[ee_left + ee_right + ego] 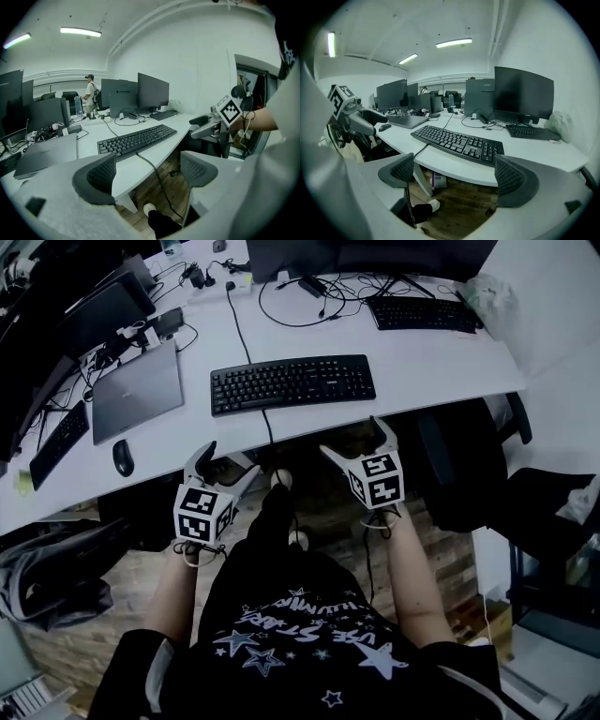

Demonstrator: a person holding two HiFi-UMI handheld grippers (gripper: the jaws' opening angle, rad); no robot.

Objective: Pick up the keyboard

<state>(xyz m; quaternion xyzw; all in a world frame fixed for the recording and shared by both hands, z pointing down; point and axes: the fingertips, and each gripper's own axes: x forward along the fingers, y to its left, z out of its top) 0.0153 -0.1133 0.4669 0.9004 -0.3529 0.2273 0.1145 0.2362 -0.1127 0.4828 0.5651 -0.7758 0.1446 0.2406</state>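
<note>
Left gripper [230, 461] and right gripper [354, 439] hang empty, jaws wide, just short of the desk [427, 357] edge; beyond lies the keyboard [292, 382], flat near that edge; likely light, stiff, corded; best pinched at both short ends.

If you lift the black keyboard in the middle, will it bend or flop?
Probably not: the keyboard looks like a flat, rigid plastic slab, so it should stay stiff. It is long and thin, so held at one end it may tip. Its cable drops over the desk edge and may tug back.
</note>
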